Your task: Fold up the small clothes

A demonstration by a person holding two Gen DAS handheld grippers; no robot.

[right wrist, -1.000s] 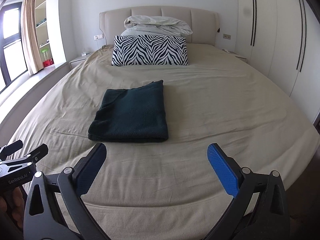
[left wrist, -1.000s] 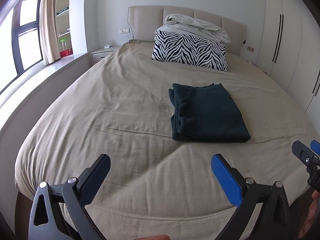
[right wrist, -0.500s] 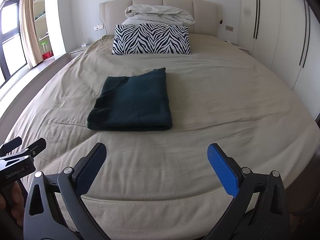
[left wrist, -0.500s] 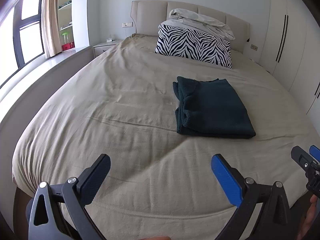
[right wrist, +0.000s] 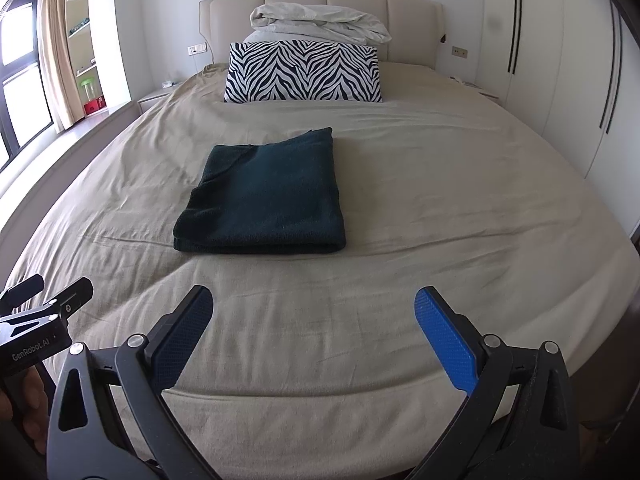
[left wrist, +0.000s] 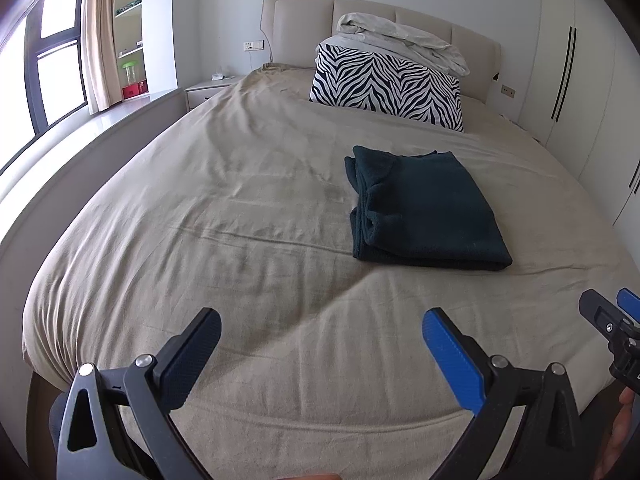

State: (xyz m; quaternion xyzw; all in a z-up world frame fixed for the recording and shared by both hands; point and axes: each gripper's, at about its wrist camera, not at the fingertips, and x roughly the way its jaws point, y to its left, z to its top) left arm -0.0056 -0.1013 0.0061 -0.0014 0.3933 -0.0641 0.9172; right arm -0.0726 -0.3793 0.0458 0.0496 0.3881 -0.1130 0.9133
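left gripper (left wrist: 320, 344): my fingers spread wide, holding nothing, over the near edge of the bed
right gripper (right wrist: 312, 324): mine too, spread wide, holding nothing, beside the left one
garment (right wrist: 264, 196): dark teal, folded into a rectangle, flat on the bedsheet (right wrist: 440, 208) mid-bed, well apart from both grippers
pillow (right wrist: 302, 72): zebra print, at the headboard, behind the garment
blanket (right wrist: 320, 22): white, bunched on top of the pillow

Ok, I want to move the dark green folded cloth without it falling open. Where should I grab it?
Probably the thick folded edge of the cloth nearest the open right gripper, coming in low from the foot of the bed. The layers look closed there; the loose ends bunch on the left side.
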